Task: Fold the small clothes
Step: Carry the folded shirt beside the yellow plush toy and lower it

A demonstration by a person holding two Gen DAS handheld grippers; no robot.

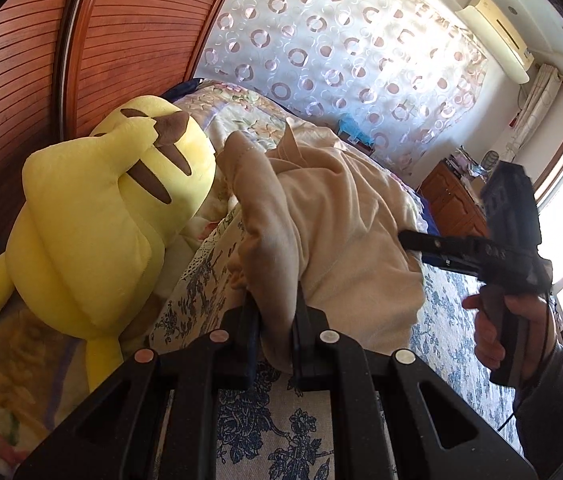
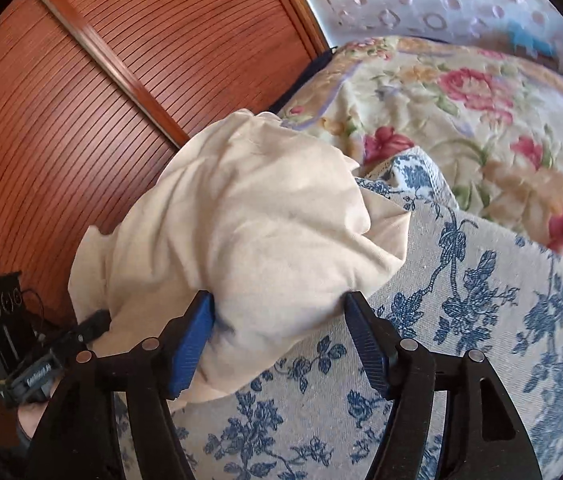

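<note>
In the left wrist view the left claw [image 1: 275,320] sits at the bottom centre of the frame with its black fingers drawn close together, clamped on a bunched edge of the cream-coloured soft cotton garment [image 1: 321,216]. That garment rises from the grip in a crumpled mound toward the middle of the frame, lying on the bed's white cover printed with blue flowers [image 1: 265,432]. At the right of the same frame the right claw [image 1: 413,242] reaches in sideways, its dark fingers ending at the garment's right edge; a hand [image 1: 509,332] in a dark sleeve grips its handle at the lower right. In the right wrist view the right claw [image 2: 281,340] stands wide apart at the bottom centre, blue ribbed pads [image 2: 191,348] facing inward, and a fold of the cream garment [image 2: 241,232] lies between them; the left pad touches the cloth while the right pad is just at its edge, so nothing is pinched. Outward from there, a large yellow plush toy with brown stripes [image 1: 97,216] lies at the left of the left wrist view, just beside the garment. A floral quilt in pink, yellow and green [image 2: 461,112] fills the upper right of the right wrist view, and a slatted red-brown wooden panel [image 2: 101,92] covers its upper left.
</note>
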